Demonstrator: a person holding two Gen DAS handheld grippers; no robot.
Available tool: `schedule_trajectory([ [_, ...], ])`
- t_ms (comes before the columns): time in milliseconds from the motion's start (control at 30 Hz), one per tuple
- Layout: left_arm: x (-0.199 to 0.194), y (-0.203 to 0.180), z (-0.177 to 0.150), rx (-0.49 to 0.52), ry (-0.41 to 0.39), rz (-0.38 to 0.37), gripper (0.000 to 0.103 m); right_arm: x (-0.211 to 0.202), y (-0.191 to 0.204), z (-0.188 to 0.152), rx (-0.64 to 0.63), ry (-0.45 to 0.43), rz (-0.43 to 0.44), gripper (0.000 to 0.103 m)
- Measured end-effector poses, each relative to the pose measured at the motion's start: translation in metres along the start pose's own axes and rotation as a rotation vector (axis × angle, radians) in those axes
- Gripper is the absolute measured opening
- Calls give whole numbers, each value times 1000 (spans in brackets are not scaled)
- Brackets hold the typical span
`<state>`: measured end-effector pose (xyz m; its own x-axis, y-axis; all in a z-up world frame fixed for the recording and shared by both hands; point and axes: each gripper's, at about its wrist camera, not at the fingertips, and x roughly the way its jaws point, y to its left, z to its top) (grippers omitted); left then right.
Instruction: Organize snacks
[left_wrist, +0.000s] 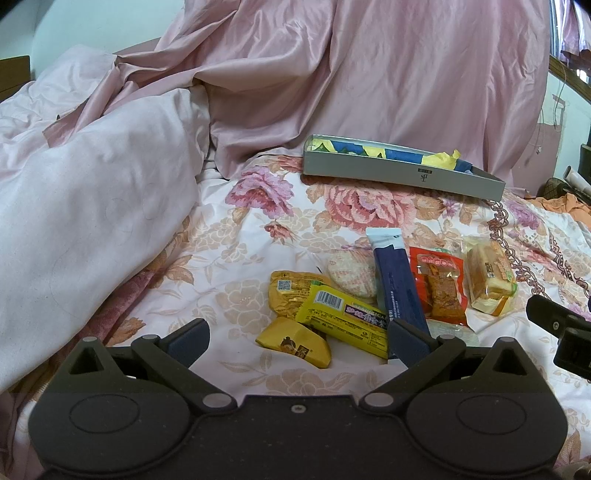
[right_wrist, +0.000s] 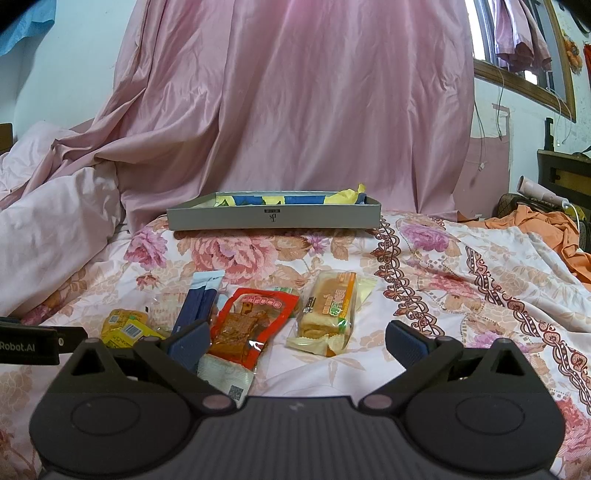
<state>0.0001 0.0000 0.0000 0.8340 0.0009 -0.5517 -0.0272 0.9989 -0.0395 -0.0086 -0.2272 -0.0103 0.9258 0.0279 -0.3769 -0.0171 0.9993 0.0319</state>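
Both grippers, left and right, spread wide, empty; cake pack looks light, squashy, slick film — pinch across its middle.

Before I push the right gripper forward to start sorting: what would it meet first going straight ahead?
Probably the cake packet, lying between the open fingers of the right gripper. Beyond it is bare bedspread, then the grey box. Depth is uncertain.

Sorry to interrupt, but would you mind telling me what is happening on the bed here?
A person holds a gripper in each hand above a pile of snacks on the floral bedspread. Both the left gripper and the right gripper are open and hold nothing. The grey box sits further back. The cake packet, red packet, blue stick and yellow bar lie outside it.
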Motion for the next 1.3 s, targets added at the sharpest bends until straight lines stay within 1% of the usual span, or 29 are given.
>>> schedule_trajectory([
  [1067, -1, 2, 0, -3, 6, 8, 102, 1, 0, -2, -1, -5, -7, 103],
  [1200, 4, 2, -1, -9, 19, 21, 102, -1, 2, 0, -14, -10, -25, 103],
  [1300, 9, 5, 1, -20, 43, 36, 102, 2, 2, 3, -22, 16, 0, 103],
])
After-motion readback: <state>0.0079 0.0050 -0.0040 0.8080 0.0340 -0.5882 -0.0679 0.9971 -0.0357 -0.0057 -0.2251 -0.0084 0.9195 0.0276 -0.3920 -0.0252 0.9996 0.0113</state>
